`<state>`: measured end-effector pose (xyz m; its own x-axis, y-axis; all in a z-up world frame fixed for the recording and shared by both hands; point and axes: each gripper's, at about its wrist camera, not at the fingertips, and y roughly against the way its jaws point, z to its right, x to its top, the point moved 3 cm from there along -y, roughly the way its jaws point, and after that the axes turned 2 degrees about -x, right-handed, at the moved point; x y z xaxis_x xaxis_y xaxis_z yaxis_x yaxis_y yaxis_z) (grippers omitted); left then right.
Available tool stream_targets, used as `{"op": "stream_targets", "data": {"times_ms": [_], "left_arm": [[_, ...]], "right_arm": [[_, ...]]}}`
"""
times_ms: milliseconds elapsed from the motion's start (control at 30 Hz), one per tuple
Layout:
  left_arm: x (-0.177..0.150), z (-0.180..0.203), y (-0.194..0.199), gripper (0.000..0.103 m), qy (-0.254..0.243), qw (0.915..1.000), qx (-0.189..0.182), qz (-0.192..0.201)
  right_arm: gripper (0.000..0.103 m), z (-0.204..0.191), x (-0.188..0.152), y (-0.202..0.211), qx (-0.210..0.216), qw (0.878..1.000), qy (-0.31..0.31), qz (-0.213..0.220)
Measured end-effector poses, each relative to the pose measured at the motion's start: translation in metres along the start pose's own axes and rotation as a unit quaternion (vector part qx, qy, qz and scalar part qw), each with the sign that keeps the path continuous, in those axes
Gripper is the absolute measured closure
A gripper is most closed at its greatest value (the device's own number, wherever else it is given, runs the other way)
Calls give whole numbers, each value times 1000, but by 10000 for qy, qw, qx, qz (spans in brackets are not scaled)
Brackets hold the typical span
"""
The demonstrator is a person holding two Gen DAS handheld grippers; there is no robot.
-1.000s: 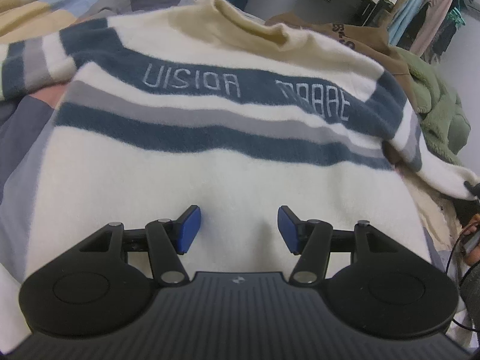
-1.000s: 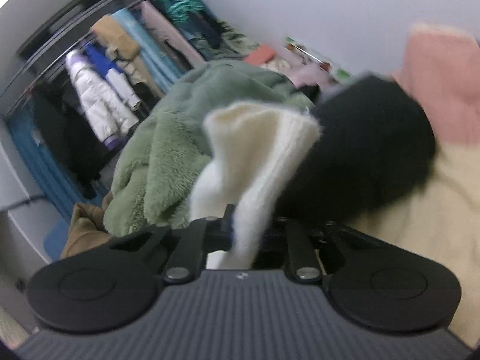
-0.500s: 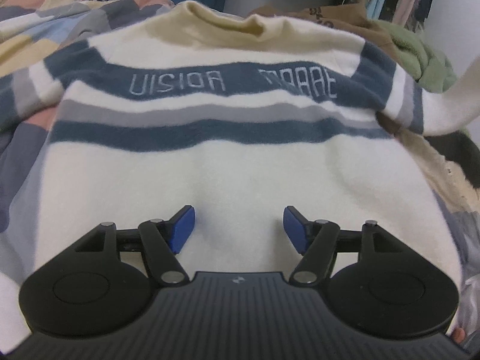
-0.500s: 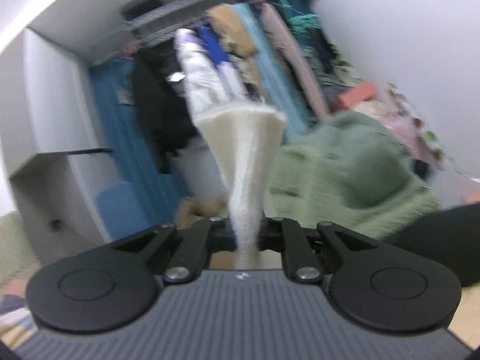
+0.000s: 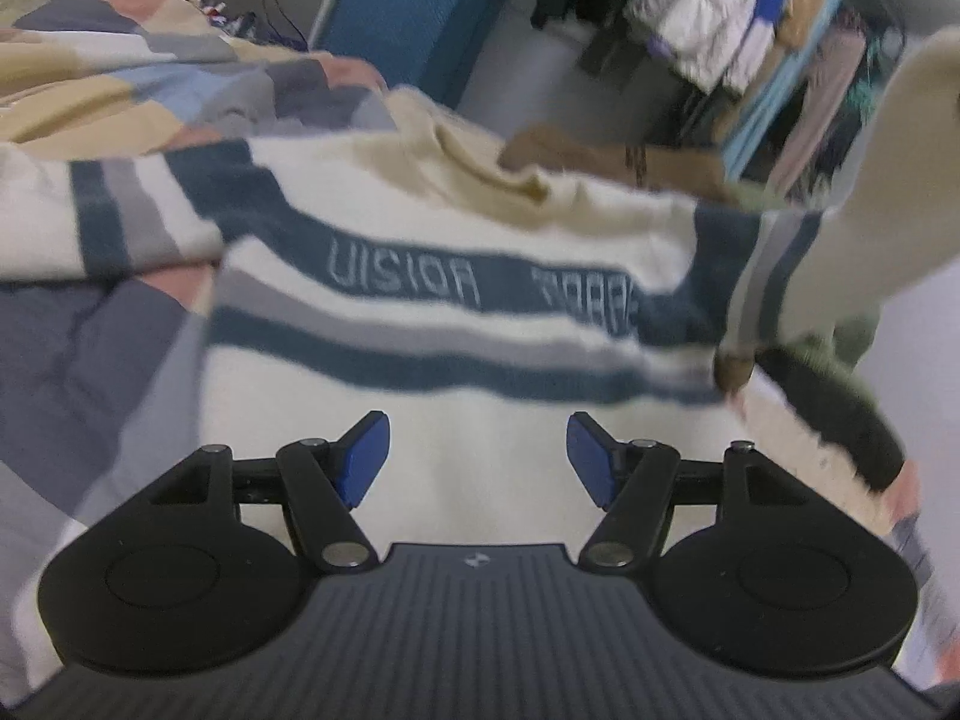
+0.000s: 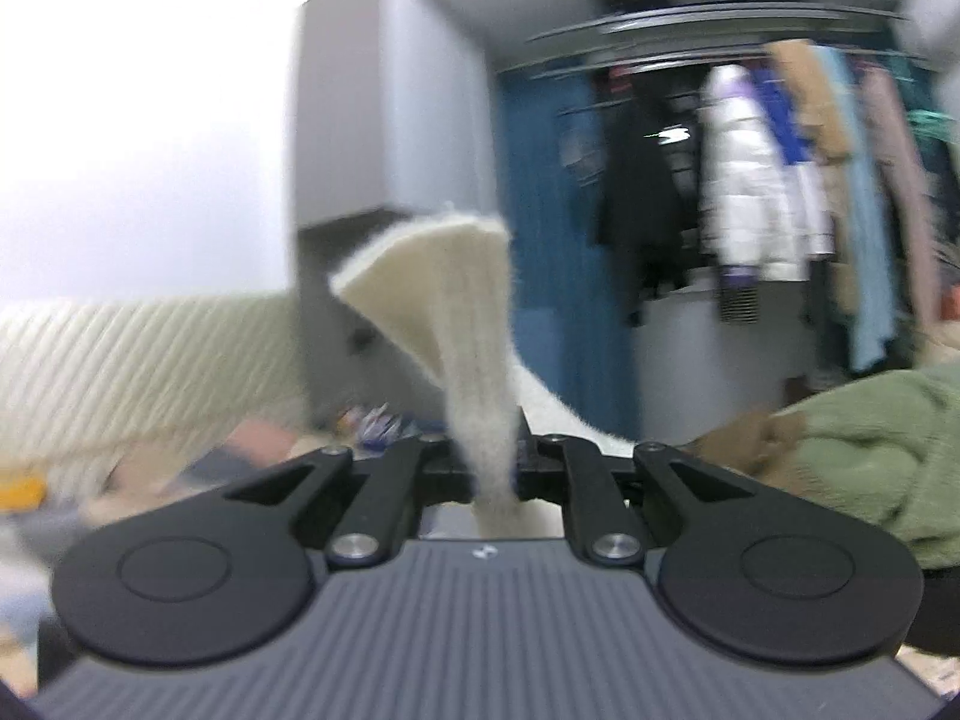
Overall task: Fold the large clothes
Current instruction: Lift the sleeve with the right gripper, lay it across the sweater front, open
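The left gripper [image 5: 478, 459] hangs over the white lower body of the striped sweater [image 5: 456, 324], its blue pads [image 5: 363, 459] standing well apart with nothing between them and nothing gripped. The right gripper [image 6: 501, 462] is pinched nearly closed on the sweater's cream sleeve cuff [image 6: 462, 324], which fans out above the jaws toward 12 o'clock.

The sweater lies spread flat on a patchwork quilt [image 5: 102, 324], its navy and grey bands crossing the chest and its collar at 12 o'clock. In the left wrist view, the lifted sleeve [image 5: 888, 180] rises away at 2 o'clock. At 3 o'clock in the right wrist view, a green fleece garment [image 6: 870, 456] is heaped beside a brown one [image 6: 744, 438].

Beyond, a clothes rack [image 6: 780, 180] holds hanging coats, among them a white puffer jacket [image 6: 744, 192], with a blue curtain [image 6: 540, 228] to its left.
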<state>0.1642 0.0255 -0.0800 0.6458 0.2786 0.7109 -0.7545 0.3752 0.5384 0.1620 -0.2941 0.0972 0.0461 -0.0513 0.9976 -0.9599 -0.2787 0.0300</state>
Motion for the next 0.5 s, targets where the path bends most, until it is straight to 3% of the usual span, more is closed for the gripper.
{"op": "stream_targets", "data": {"times_ms": [233, 500], "left_arm": [[30, -44, 29, 32, 475, 9975, -35, 528], [42, -76, 34, 33, 772, 9948, -75, 654]], "right_arm": [[91, -96, -75, -22, 666, 9911, 563, -1009], [89, -142, -166, -56, 831, 9632, 950, -2374]]}}
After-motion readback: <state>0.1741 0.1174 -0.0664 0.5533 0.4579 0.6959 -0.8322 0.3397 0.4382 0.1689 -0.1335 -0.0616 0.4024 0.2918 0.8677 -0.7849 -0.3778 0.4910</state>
